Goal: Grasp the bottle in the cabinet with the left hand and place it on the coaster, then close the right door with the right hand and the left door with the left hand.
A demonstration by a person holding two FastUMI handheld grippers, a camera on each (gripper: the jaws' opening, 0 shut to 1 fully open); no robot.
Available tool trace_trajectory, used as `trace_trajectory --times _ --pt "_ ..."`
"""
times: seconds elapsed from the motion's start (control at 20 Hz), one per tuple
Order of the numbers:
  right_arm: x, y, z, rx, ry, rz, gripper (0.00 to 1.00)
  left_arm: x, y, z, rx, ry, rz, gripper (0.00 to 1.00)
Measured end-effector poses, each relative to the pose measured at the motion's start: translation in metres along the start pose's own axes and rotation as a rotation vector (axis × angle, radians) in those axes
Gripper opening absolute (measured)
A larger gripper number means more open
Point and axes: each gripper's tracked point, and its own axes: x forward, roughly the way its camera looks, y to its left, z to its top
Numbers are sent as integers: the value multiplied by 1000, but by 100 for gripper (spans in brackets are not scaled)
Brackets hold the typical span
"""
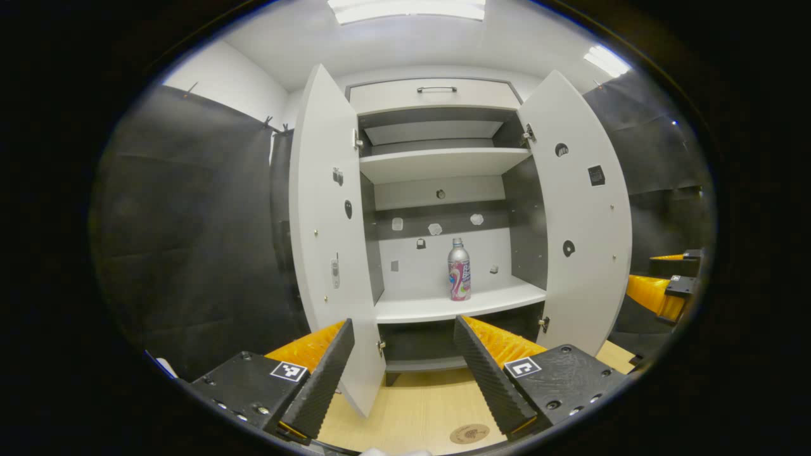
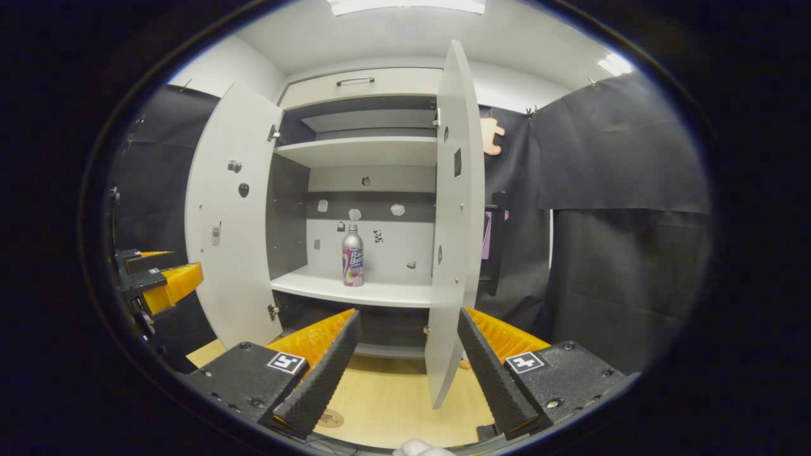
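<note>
Bottle upright on middle shelf, centre, far inside cabinet; both doors swung wide. Coaster on near bench. Left gripper spread, empty, well short of bottle. Right gripper spread, empty. Risk: narrow, tall bottle tipping if one finger lands first; left door edge near approach path.

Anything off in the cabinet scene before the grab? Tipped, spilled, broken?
Nothing stands out. The silver bottle with the pink label stands upright on the white cabinet's lower shelf, no spill around it. Both white doors, left and right, hang open and look intact. The round brown coaster lies flat on the wooden tabletop.
</note>
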Motion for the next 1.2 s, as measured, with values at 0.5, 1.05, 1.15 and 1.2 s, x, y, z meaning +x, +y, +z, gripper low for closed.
trace_trajectory --times 0.5,1.05,1.15,1.2 --pt "14 3 27 -2 -25 -38 100 117 -30 41 16 -86 -102 97" --pt "25 -6 36 -26 23 -103 100 315 -110 54 -18 -140 -154 97" --pt "29 -6 34 -38 41 -104 100 349 -122 39 -15 -111 -147 97" --pt "30 -5 32 -43 46 -103 100 364 -127 29 -18 -90 -145 97"
